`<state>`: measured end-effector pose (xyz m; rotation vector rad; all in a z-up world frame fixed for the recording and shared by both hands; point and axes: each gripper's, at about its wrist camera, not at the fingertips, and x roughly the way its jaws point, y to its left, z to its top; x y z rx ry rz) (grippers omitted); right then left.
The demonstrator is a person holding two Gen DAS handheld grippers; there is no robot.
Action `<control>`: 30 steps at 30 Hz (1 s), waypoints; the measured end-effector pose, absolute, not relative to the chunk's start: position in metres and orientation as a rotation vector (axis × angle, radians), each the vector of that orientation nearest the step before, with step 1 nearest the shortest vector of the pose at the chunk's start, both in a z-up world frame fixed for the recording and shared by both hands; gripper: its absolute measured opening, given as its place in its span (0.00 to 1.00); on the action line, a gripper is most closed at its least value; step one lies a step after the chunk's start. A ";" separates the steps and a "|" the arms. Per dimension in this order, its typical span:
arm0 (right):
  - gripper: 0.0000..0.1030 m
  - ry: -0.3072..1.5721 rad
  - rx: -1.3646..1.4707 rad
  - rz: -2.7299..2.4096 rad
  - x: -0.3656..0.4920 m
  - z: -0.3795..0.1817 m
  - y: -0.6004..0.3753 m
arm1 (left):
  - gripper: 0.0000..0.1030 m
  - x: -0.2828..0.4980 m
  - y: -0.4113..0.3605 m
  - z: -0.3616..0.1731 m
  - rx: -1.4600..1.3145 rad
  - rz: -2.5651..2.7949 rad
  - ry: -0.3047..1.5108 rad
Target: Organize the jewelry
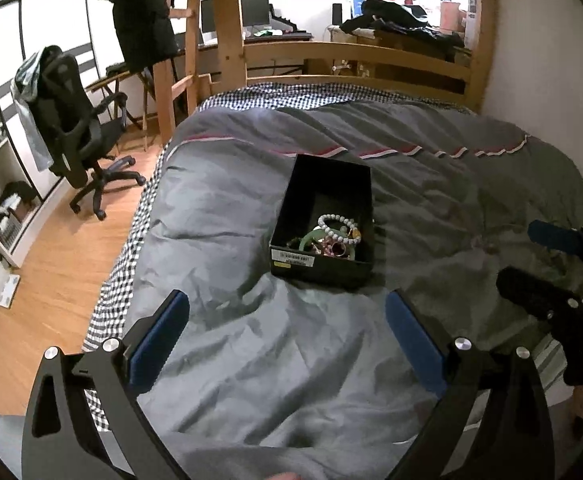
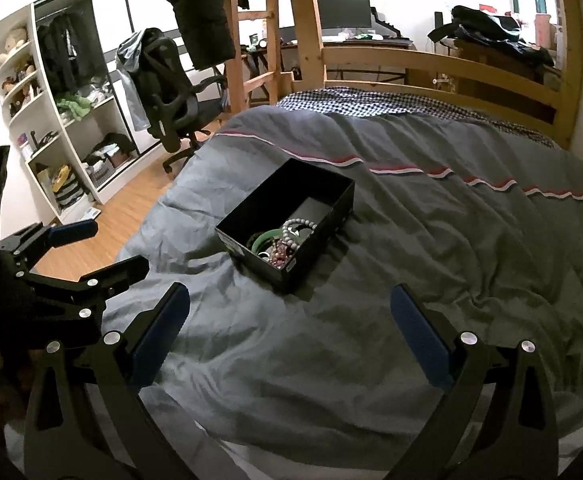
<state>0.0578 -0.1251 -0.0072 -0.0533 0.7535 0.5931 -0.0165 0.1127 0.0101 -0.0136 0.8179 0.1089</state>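
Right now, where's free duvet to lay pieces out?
Free: duvet between both open grippers, left and right, and the black box; also beyond it up to the red stripe. Crowded: the box's near end, piled with bracelets.

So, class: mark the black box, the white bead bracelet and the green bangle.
black box point(image 1: 296, 258): left wrist view, labelled near wall.
white bead bracelet point(image 1: 323, 221): left wrist view, left arc of beads.
green bangle point(image 2: 260, 239): right wrist view, upper rim.

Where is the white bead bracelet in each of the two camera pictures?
Left wrist view: white bead bracelet sits right of middle, at the near end of the black box.
Right wrist view: the bracelet sits at the middle, in the box's near half.
Shared landmark: the grey duvet's red-and-white stripe.
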 end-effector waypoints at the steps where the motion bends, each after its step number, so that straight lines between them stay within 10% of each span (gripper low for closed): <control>1: 0.96 0.755 -0.050 0.591 0.059 -0.008 -0.126 | 0.94 -0.017 0.113 0.009 -0.017 0.108 0.819; 30: 0.96 0.775 -0.020 0.577 0.066 -0.014 -0.133 | 0.94 -0.016 0.097 0.005 0.060 0.107 0.826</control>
